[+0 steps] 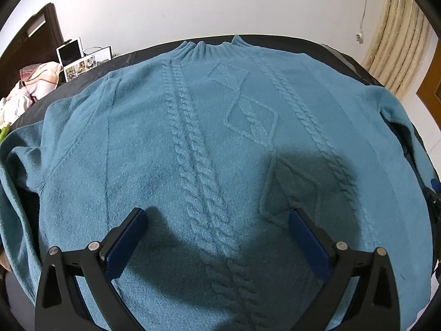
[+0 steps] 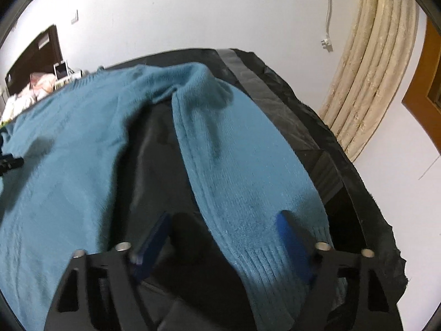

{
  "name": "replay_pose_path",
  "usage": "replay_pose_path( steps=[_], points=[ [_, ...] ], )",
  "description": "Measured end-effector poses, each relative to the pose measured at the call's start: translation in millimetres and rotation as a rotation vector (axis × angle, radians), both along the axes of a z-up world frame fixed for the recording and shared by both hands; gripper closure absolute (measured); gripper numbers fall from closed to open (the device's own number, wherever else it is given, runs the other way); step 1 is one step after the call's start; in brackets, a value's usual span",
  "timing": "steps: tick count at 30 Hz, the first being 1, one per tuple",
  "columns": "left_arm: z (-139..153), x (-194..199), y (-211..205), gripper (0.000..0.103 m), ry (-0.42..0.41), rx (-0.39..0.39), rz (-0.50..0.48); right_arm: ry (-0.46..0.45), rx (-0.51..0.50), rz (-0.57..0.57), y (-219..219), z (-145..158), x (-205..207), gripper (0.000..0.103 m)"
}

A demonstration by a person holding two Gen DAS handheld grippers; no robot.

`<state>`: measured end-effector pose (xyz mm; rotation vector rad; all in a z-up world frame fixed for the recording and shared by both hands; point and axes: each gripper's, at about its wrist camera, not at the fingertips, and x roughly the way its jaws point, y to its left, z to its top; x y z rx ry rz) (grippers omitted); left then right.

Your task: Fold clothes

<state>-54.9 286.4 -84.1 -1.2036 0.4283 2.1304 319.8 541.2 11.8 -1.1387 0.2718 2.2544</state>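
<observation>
A teal cable-knit sweater (image 1: 220, 138) lies spread flat, front up, on a dark-covered table (image 1: 344, 55), its collar at the far side. My left gripper (image 1: 217, 212) hovers open over the lower middle of the sweater's body, with nothing pinched between its blue pads. In the right wrist view the sweater's right sleeve (image 2: 234, 165) runs down from the shoulder towards me along the table's right side. My right gripper (image 2: 223, 216) stands open astride the sleeve near its ribbed cuff (image 2: 270, 270). Its right pad (image 2: 289, 231) is at the sleeve's edge, while its left pad (image 2: 154, 237) stands clear over dark cloth.
The table's right edge (image 2: 358, 193) drops off close beside the sleeve. A cream curtain (image 2: 372, 69) and an orange door (image 2: 424, 96) stand at the right. A pile of clothes (image 1: 35, 82), photo frames (image 1: 82, 60) and a dark headboard (image 1: 33, 41) sit at the far left.
</observation>
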Motion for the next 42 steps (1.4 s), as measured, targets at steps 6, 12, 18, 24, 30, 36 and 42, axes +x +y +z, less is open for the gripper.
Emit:
replay_pose_path(
  steps=[6, 12, 18, 24, 30, 36, 42],
  points=[
    [0, 2, -3, 0.0, 0.013, 0.01, -0.005, -0.01, -0.001, -0.011, 10, 1, -3, 0.037],
    [1, 4, -3, 0.0, 0.026, 0.02, -0.008, -0.025, 0.006, -0.082, 20, 4, 1, 0.069],
    [2, 4, -4, 0.0, 0.033, 0.031, -0.012, -0.036, 0.108, -0.157, 18, 13, 0, 0.087],
    [1, 4, -5, 0.0, 0.036, 0.038, -0.012, -0.015, 0.361, -0.205, 1, 50, -14, 0.089],
    [3, 4, -7, 0.0, 0.028, 0.057, -0.012, 0.067, 0.527, -0.191, -17, 94, -46, 0.089],
    [3, 3, -8, 0.0, 0.023, 0.07, -0.009, 0.144, 0.676, -0.045, -75, 125, -101, 0.089],
    [4, 0, -14, 0.0, -0.001, 0.102, -0.008, 0.128, 0.767, 0.249, -158, 116, -163, 0.089]
  ],
)
